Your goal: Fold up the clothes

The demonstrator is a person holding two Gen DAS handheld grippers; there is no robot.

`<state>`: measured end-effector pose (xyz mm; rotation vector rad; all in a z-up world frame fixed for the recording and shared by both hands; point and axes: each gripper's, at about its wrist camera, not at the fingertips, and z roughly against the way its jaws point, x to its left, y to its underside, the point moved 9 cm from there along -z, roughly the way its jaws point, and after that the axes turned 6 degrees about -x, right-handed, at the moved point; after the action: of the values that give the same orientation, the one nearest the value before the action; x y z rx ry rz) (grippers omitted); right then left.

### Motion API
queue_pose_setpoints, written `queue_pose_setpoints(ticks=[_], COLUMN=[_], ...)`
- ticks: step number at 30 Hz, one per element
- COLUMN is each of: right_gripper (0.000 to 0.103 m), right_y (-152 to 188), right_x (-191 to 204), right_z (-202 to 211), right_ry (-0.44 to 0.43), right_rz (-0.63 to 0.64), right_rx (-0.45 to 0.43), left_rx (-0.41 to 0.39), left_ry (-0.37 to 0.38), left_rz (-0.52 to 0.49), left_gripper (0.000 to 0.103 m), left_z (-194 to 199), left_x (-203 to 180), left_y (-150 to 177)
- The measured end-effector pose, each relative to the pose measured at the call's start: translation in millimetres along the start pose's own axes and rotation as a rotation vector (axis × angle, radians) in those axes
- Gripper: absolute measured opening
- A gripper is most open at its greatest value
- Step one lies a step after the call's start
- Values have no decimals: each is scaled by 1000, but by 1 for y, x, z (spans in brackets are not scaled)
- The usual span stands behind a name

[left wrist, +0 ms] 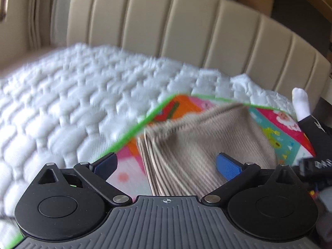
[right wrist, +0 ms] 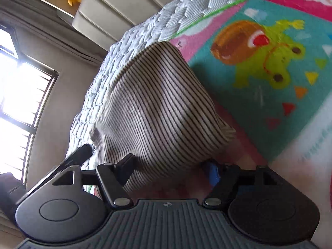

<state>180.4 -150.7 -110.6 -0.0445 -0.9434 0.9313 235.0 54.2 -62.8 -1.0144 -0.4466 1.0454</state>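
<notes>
Fingers (left wrist: 228,167) apart over striped garment (left wrist: 186,145)

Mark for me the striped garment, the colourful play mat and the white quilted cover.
striped garment (right wrist: 157,108), right wrist view, middle of the cloth.
colourful play mat (right wrist: 269,66), right wrist view, frog print.
white quilted cover (left wrist: 72,95), left wrist view, bare quilting.

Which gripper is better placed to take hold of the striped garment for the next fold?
Probably the right gripper: the striped garment already lies between its jaws. The left gripper stands open above it.
</notes>
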Motion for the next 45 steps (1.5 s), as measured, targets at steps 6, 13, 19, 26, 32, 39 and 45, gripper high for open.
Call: queue_pose_setpoints(ticks=[6,13,19,26,32,39,45], right_gripper=[70,73,85,97,103,103,103], right_y=[-44,-102,-116,-77,-45,-32,13], right_x=[-9,20,44,11,-14,-40,-46], right_z=[-23,-83,-101,-41,-1,32,18], right_ry=[-8,-55,-81,-66,19,101,246], right_rz=[73,390,521,446,520,507,770], right_rx=[0,112,174,164,97,25,52], left_rx=[18,233,184,231,253,128,126], left_ry=[137,199,175,223,311,183,-118], left_rz=[-231,-58,91,111,142,365,497], left_gripper=[103,103,103,103,103,103,103], left_z=[-16,-98,-94,-57,-25,7,-4], left_x=[-20,-4,-5,-55,-107,-65,-17], left_y=[-32,-6,7,36,63,40,45])
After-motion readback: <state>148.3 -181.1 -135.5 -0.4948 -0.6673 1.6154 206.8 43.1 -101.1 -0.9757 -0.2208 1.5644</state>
